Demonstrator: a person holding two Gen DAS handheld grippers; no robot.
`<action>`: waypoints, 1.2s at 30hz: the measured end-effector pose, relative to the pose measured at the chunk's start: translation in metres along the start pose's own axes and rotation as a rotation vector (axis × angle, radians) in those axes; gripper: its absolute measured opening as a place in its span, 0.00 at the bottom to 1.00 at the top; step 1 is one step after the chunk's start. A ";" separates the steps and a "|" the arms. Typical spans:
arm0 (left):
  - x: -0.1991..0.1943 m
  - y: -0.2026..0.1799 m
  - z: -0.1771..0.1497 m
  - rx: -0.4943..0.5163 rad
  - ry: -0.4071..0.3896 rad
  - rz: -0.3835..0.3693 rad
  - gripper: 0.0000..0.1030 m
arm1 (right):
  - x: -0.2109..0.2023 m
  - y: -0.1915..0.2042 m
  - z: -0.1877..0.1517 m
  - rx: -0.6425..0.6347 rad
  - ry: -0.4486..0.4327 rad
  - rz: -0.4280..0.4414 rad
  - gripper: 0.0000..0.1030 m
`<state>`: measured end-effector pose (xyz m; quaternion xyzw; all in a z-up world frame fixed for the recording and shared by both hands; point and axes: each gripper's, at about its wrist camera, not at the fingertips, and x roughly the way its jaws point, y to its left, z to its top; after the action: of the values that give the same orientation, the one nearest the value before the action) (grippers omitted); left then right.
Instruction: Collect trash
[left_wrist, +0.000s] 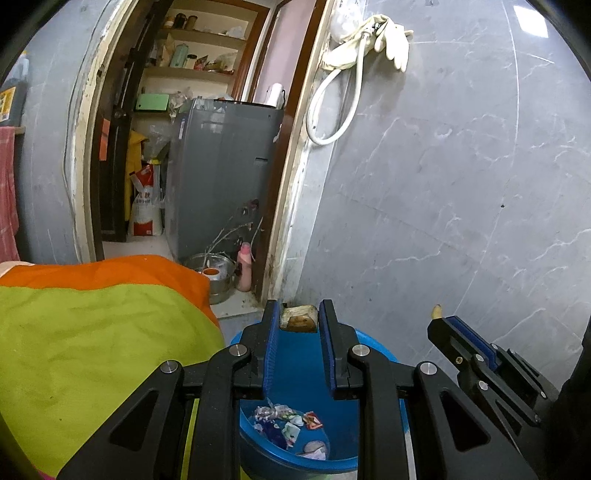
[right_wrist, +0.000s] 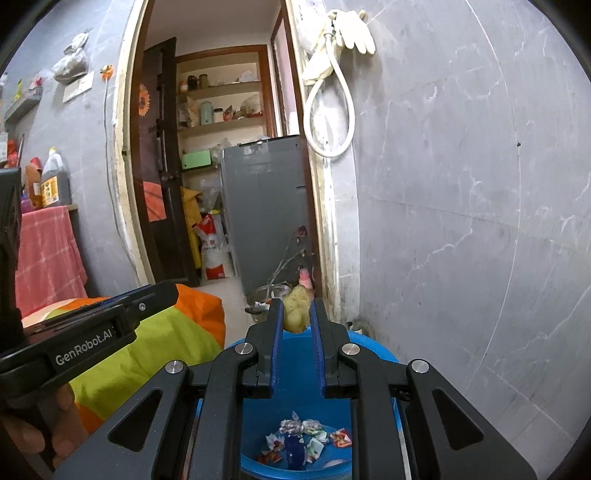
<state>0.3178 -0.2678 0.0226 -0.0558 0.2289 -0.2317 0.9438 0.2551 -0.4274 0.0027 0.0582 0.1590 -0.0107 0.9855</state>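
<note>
A blue bin (left_wrist: 373, 349) stands on the floor below both grippers, with several crumpled wrappers (left_wrist: 288, 424) at its bottom; it also shows in the right wrist view (right_wrist: 373, 349). My left gripper (left_wrist: 298, 319) is shut on a brown and tan scrap (left_wrist: 299, 318), held above the bin's far rim. My right gripper (right_wrist: 296, 315) is shut on a yellowish peel (right_wrist: 295, 308), also above the bin. The right gripper shows in the left wrist view (left_wrist: 439, 321) at the right, with the peel's tip (left_wrist: 437, 311) sticking out.
A green and orange blanket (left_wrist: 92, 332) lies left of the bin. A grey marble wall (left_wrist: 461, 184) is to the right. Ahead, a doorway leads to a grey washer (left_wrist: 221, 177), a metal pot (left_wrist: 214, 269) and a pink bottle (left_wrist: 244, 267).
</note>
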 end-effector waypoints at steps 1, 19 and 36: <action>0.003 -0.001 0.001 -0.002 0.003 0.001 0.17 | 0.001 -0.001 0.000 0.004 0.002 -0.002 0.12; 0.020 0.008 -0.005 -0.037 0.068 0.001 0.25 | 0.018 -0.014 -0.004 0.059 0.046 -0.030 0.19; 0.004 0.023 -0.003 -0.086 0.020 0.080 0.90 | -0.001 -0.033 0.000 0.125 -0.029 -0.086 0.74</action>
<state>0.3292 -0.2498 0.0136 -0.0845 0.2503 -0.1842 0.9467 0.2526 -0.4598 -0.0005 0.1126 0.1460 -0.0637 0.9808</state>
